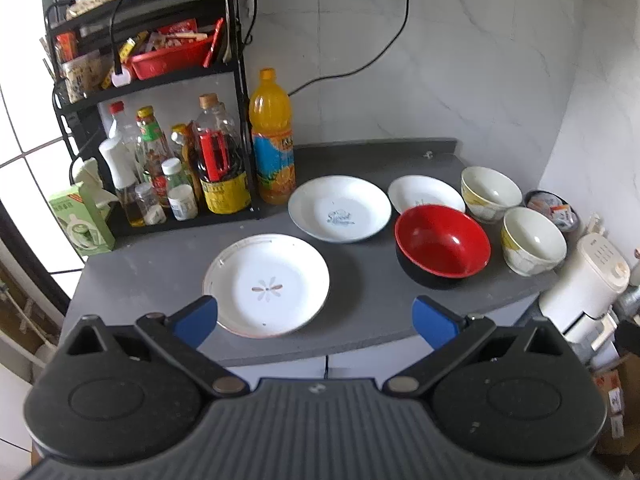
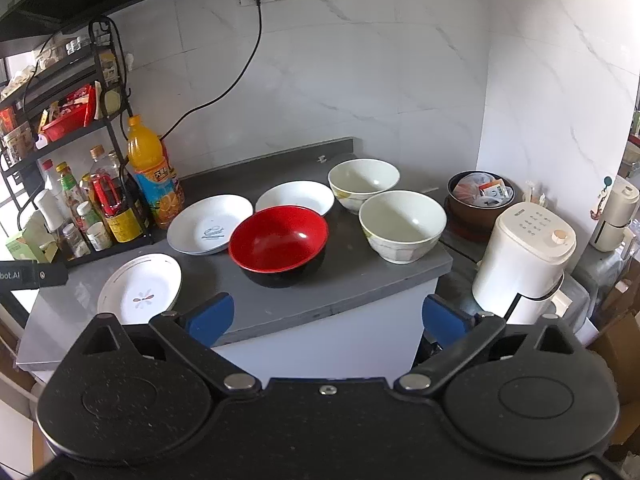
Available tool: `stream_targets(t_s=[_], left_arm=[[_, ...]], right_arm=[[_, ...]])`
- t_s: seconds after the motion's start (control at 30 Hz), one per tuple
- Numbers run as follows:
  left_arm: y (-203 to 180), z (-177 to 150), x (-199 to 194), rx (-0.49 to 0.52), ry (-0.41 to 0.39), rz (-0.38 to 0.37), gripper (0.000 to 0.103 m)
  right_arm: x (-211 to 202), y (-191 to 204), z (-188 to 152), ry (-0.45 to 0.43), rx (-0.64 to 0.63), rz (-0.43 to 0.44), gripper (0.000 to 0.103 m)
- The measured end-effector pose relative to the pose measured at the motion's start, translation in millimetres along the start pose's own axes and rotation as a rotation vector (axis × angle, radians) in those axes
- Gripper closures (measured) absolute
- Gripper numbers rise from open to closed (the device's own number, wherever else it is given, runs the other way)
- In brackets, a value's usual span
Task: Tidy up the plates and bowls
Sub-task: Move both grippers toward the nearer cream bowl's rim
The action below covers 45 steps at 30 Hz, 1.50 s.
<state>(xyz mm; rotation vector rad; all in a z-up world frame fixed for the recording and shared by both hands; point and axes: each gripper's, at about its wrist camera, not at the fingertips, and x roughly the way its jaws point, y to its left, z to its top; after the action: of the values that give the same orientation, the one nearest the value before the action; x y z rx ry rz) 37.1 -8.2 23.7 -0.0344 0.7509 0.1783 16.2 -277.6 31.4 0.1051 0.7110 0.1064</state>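
Observation:
On the grey counter [image 1: 168,264] lie three white plates: a flower-marked plate [image 1: 266,285] [image 2: 140,290] nearest, a blue-printed plate [image 1: 339,214] [image 2: 210,224] behind it, and a smaller plate [image 1: 424,194] [image 2: 295,197] further right. A red bowl [image 1: 442,242] [image 2: 279,244] sits in the middle, with two cream bowls [image 1: 490,192] [image 1: 534,240] to its right, the same cream bowls [image 2: 363,184] [image 2: 402,226] showing in the right wrist view. My left gripper [image 1: 316,318] hangs open just short of the flower plate. My right gripper [image 2: 328,316] is open at the counter's front edge, holding nothing.
A black rack [image 1: 168,80] with sauce bottles and an orange juice bottle [image 1: 272,136] [image 2: 154,172] stand at the back left. A white appliance [image 2: 524,256] and a brown pot [image 2: 480,198] sit right of the counter. A green carton [image 1: 82,220] stands at the left edge.

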Motion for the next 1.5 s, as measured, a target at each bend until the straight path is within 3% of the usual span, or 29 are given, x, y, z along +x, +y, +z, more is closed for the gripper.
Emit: stream_targets(t_s=[0.3,0.43,0.6,0.8,0.87,0.97,1.1,1.33,1.5], left_arm=[[-29,15,22,0.021,-0.017,-0.021,0.001],[-45,27,43,0.050,-0.027,-0.069,0.002],[-67,47,82,0.121,-0.034,-0.166,0.002],[-91,79,139,0.183,0.016,-0.266,0.007],[-97,88,155,0.184,0.045,-0.301,0.011],[-106,101,175,0.205,0.060,-0.347,0.015],[-118,114,199,0.225,0.098,-0.398,0.018],[-145,124,230,0.257,0.144,-0.453,0.019],[-167,129,246,0.274,0.171,-0.474,0.028]], right_arm=[[19,-16,1,0.007,0.034,0.006,0.008],[34,-21,7,0.010,0.048,-0.019,0.009],[64,-29,17,0.025,0.096,-0.059,0.019],[99,-31,34,0.049,0.144,-0.130,0.023],[109,-31,40,0.059,0.166,-0.158,0.029],[119,-37,49,0.062,0.283,-0.164,0.030],[129,-36,59,0.065,0.305,-0.212,0.030],[149,-50,67,0.089,0.335,-0.266,0.030],[170,-71,69,0.112,0.363,-0.286,0.030]])
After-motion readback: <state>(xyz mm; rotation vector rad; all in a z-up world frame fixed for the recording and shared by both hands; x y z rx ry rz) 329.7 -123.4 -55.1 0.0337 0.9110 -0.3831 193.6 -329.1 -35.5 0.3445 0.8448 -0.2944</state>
